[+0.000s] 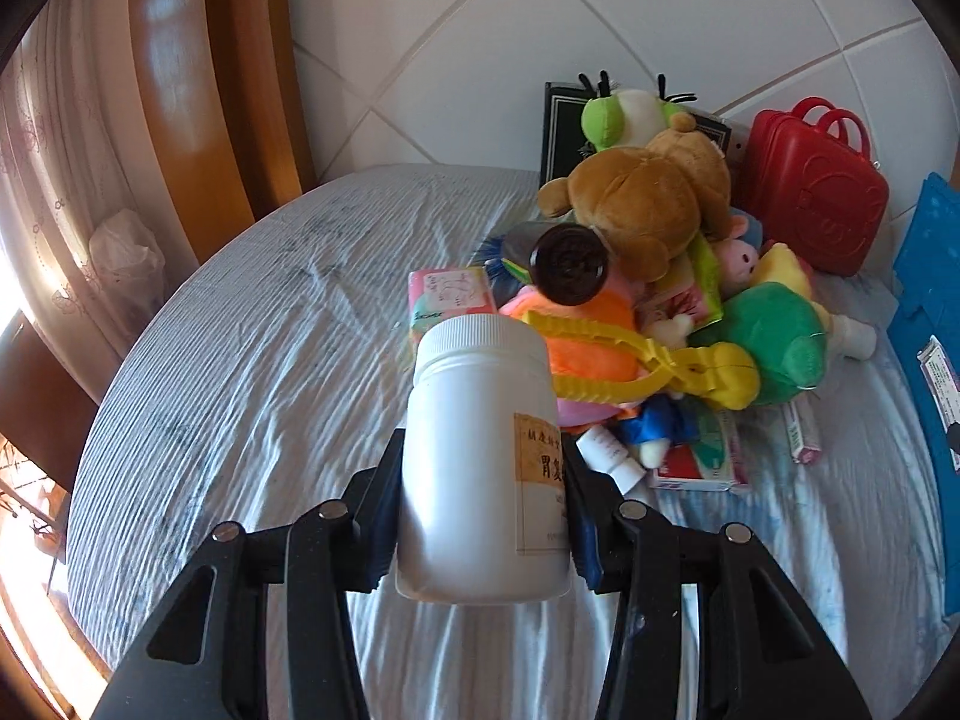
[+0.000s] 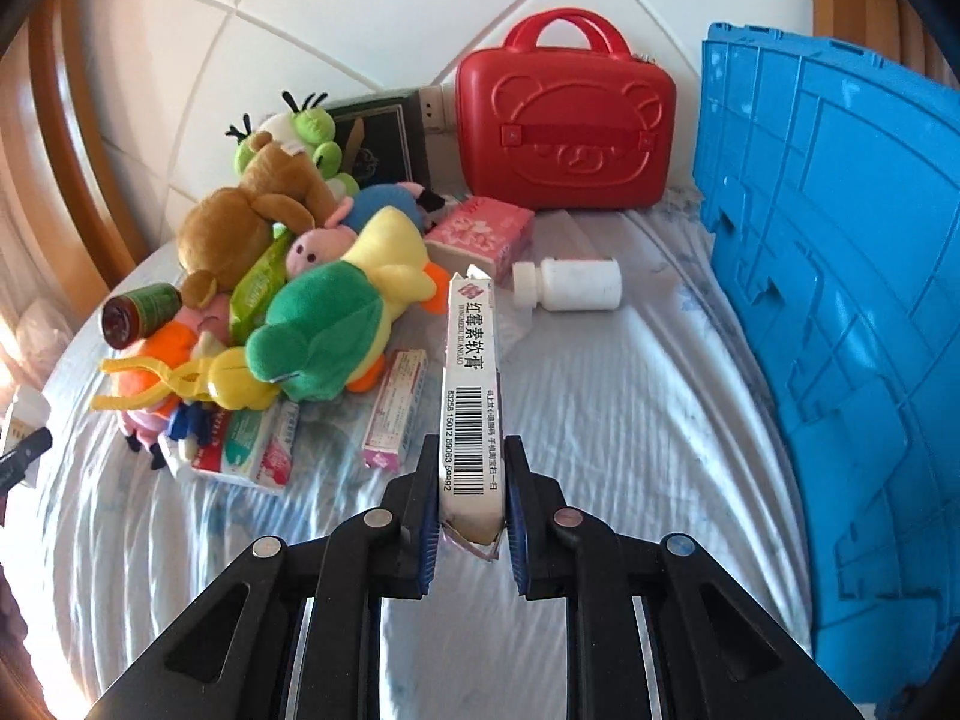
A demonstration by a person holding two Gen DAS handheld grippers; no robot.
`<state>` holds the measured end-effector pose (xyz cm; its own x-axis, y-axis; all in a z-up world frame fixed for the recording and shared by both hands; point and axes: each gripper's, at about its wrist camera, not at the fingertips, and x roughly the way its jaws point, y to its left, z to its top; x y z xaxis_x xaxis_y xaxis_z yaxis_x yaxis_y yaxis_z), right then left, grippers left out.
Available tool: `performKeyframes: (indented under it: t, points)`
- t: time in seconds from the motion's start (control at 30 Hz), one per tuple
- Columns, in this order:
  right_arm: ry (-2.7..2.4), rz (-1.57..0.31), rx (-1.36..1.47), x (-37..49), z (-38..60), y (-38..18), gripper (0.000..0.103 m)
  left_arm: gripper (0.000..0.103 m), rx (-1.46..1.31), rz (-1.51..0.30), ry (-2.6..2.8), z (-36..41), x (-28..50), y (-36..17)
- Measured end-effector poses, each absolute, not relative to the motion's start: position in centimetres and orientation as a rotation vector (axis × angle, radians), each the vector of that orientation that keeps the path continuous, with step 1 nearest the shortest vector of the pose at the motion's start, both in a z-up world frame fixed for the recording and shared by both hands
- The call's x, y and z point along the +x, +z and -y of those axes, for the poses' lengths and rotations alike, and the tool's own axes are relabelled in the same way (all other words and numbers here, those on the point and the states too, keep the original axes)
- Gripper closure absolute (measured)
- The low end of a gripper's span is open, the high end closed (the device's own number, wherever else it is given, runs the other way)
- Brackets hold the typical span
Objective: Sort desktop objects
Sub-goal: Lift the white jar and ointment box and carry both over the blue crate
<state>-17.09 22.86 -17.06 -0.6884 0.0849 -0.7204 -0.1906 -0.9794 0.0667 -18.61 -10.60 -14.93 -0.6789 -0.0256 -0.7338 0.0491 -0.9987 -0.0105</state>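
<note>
My left gripper [image 1: 483,480] is shut on a white plastic jar [image 1: 480,456] with a tan label, held upright above the cloth. My right gripper [image 2: 471,480] is shut on a long white ointment box [image 2: 471,384] with a barcode, which points away from me. Behind both lies a heap of plush toys [image 2: 288,276], with a brown bear [image 1: 636,204], a green plush [image 2: 324,324], yellow plastic tongs [image 1: 648,366] and a dark-capped bottle [image 2: 141,315]. A small white bottle [image 2: 570,285] lies on its side past the box. At the far left edge of the right wrist view the jar [image 2: 21,420] shows.
A red bear-embossed case [image 2: 564,132] stands against the tiled wall. A blue plastic crate [image 2: 840,300] stands at the right. Flat medicine boxes [image 2: 399,408], a toothpaste box [image 2: 258,447] and a pink tissue pack [image 2: 486,228] lie on the striped cloth-covered table [image 1: 270,360].
</note>
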Motion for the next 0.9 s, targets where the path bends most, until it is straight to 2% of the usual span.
performKeyframes:
  t: [0.5, 0.9]
  points:
    - [2.864, -0.173, -0.881, -9.5, -25.1, -6.1, 0.084, 0.058, 1.09, 0.058, -3.115, -1.5, -15.6, -5.5]
    - [2.841, -0.15, -0.692, -3.5, -30.3, -0.4, 0.084, 0.058, 0.99, 0.123, -3.297, -10.7, -12.6, -0.5]
